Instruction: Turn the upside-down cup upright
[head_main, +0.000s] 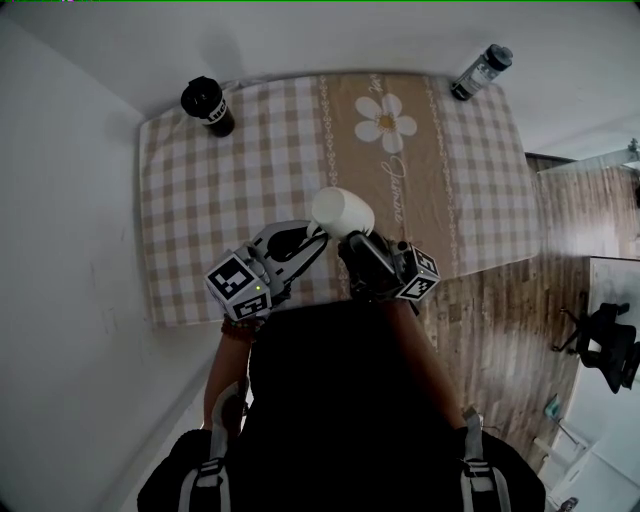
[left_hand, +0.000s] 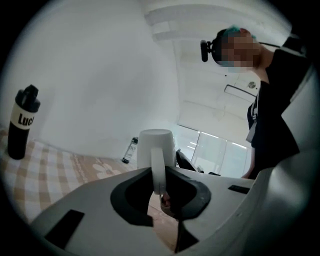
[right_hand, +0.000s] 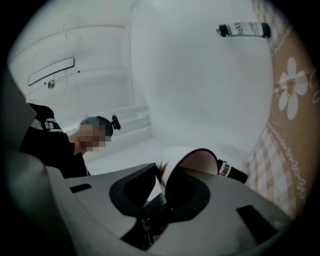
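A white cup (head_main: 342, 212) hangs in the air over the near edge of the checked tablecloth (head_main: 190, 210), held between both grippers. In the left gripper view the cup (left_hand: 156, 145) shows bottom up, and my left gripper (left_hand: 159, 187) is shut on its handle. Seen from the head, my left gripper (head_main: 312, 235) meets the cup from the left. The right gripper (head_main: 352, 240) comes in just below the cup. In the right gripper view the cup's dark-edged rim (right_hand: 200, 160) runs down between the jaws of my right gripper (right_hand: 162, 187), which is shut on the cup's wall.
A black bottle (head_main: 208, 105) stands at the table's far left corner, and a clear bottle (head_main: 482, 72) lies at the far right corner. A white wall runs along the left. Wooden floor (head_main: 520, 330) and an office chair (head_main: 605, 345) lie to the right.
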